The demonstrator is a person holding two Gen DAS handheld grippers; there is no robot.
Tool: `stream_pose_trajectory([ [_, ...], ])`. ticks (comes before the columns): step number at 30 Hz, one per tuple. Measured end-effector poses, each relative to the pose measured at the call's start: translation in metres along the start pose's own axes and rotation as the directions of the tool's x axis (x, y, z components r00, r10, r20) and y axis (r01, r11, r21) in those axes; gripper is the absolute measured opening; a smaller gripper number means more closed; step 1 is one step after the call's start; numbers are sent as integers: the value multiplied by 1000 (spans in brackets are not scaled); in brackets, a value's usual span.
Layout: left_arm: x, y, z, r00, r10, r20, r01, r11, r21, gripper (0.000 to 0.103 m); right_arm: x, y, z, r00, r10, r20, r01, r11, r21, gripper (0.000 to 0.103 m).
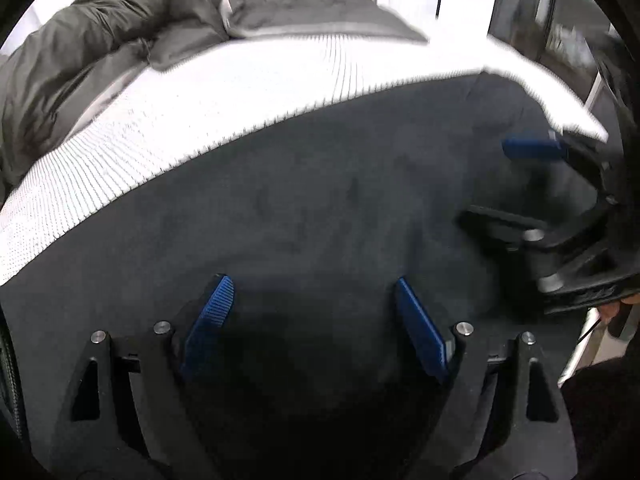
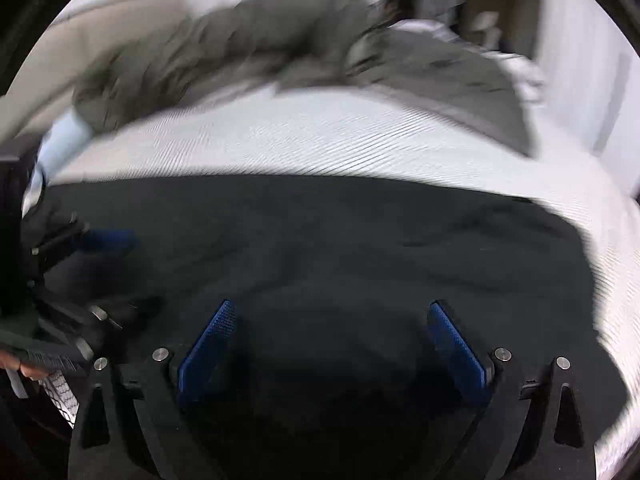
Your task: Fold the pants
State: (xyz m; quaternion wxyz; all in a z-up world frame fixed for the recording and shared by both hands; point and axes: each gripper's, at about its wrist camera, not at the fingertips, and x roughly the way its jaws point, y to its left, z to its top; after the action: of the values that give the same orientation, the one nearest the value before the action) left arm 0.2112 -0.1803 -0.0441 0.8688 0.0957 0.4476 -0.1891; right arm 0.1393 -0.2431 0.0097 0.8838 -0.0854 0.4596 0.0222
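Pants (image 1: 320, 208) dark on blurred white bed (image 1: 200, 100) — left claw (image 1: 316, 320), right claw (image 2: 332, 344) wide, empty.

No legible text, label, brand, number or sign appears in either wrist view. The dark pants (image 1: 320, 208), the white ribbed bedding (image 1: 240, 92), the grey duvet (image 1: 100, 40) and the blue finger pads (image 2: 208, 348) carry no readable marking. Motion blur obscures the background objects in both views.
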Motion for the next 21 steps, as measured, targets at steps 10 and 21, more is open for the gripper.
stream_pose_trajectory([
  [10,0,29,-17,1000,-14,10,15,997,-79,93,-3,-129,-35,883,-458,-100,469,859,205,98],
  [21,-19,26,21,998,-16,56,19,998,-58,91,-42,-68,-4,966,-246,72,234,960,152,98],
])
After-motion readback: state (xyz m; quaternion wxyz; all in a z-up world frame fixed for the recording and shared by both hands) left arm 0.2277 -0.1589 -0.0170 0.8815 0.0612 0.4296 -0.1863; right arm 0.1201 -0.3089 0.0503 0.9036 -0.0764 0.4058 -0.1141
